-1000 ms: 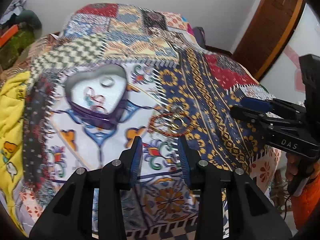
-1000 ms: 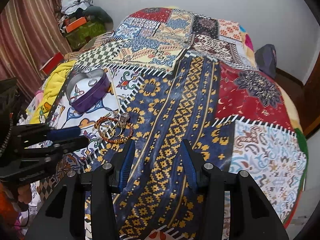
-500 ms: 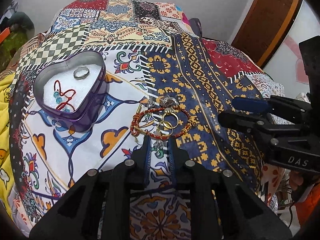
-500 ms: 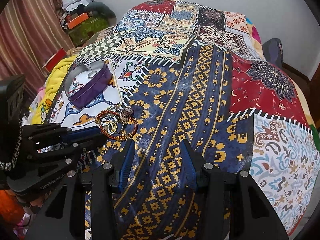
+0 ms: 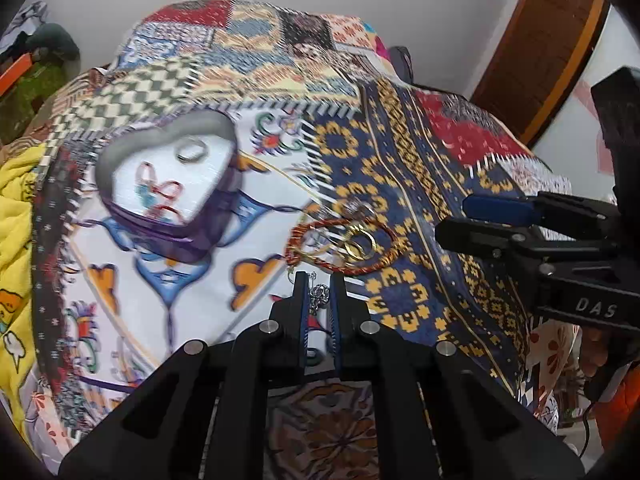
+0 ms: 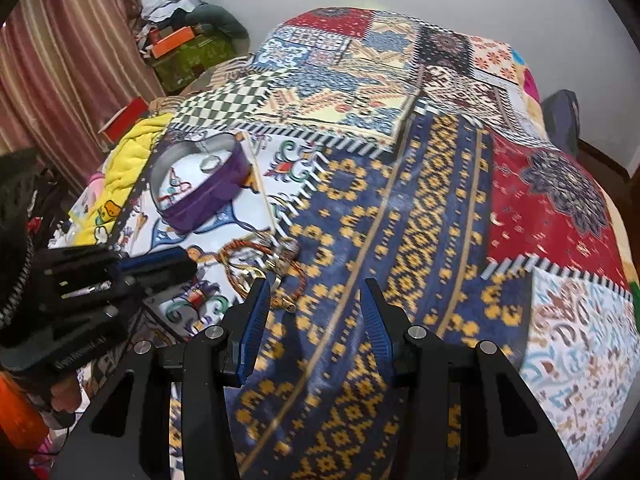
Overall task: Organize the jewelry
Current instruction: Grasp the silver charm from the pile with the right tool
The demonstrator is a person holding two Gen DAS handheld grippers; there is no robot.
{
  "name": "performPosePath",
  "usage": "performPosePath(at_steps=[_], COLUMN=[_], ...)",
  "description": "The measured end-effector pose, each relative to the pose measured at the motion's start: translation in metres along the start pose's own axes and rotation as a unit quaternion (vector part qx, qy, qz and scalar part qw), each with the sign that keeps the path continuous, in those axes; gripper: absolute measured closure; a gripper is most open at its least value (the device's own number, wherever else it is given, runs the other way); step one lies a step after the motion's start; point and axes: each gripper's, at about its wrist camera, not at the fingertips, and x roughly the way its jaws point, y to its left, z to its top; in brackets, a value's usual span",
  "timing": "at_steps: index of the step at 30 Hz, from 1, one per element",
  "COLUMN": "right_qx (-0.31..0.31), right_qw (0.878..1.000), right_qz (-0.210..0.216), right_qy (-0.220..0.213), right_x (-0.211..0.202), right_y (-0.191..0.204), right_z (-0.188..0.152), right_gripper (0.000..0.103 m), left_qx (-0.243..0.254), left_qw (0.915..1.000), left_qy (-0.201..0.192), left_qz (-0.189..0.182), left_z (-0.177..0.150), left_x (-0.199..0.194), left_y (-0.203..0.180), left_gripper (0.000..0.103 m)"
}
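Note:
A purple heart-shaped tin [image 5: 224, 184] lies on the quilt, with a silver ring [image 5: 191, 151] and a red-threaded piece [image 5: 162, 196] inside it. To its right a red-orange bracelet [image 5: 340, 268] encircles gold rings [image 5: 360, 242], with a silver piece [image 5: 356, 208] beside them. My left gripper [image 5: 320, 292] is closing its jaws on a small silver ornament [image 5: 320, 298], which hangs between the pads just in front of the bracelet. My right gripper [image 6: 316, 292] stands open over the blue-and-yellow panel, nothing between its fingers. The right wrist view also shows the tin [image 6: 208, 204] and bracelet [image 6: 248, 246].
The patchwork quilt [image 6: 440, 208] covers the whole bed. A yellow cloth [image 5: 16, 208] lies at the left edge. Boxes and clutter [image 6: 180, 44] sit by the striped curtain [image 6: 60, 60]. A wooden door [image 5: 548, 40] stands at the far right.
My left gripper went in to the near side of the jewelry pile, narrowed its jaws around the silver ornament and drew back with it. The right gripper stayed put, open.

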Motion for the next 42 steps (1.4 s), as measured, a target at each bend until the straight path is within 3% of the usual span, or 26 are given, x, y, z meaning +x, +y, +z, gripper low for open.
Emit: performPosePath(at_steps=[12, 17, 25, 30, 42], right_qx=[-0.004, 0.003, 0.005, -0.006, -0.001], right_qw=[1.0, 1.0, 1.0, 1.0, 1.0], right_qz=[0.011, 0.003, 0.0, -0.01, -0.007], right_qy=[0.008, 0.019, 0.029, 0.029, -0.001], right_x=[0.028, 0.039, 0.047, 0.05, 0.023], right_y=[0.011, 0.009, 0.008, 0.011, 0.012], right_z=[0.02, 0.02, 0.02, 0.019, 0.021], right_gripper=[0.06, 0.073, 0.073, 0.088, 0.088], left_qx=[-0.01, -0.018, -0.024, -0.031, -0.027], left_qw=[0.9974, 0.9973, 0.998, 0.998, 0.9974], left_qy=[-0.068, -0.07, -0.057, -0.055, -0.065], left_qz=[0.021, 0.013, 0.007, 0.006, 0.012], left_z=[0.024, 0.023, 0.019, 0.018, 0.02], left_x=[-0.042, -0.04, -0.03, -0.028, -0.042], left_y=[0.023, 0.025, 0.031, 0.034, 0.03], left_gripper=[0.095, 0.095, 0.095, 0.095, 0.095])
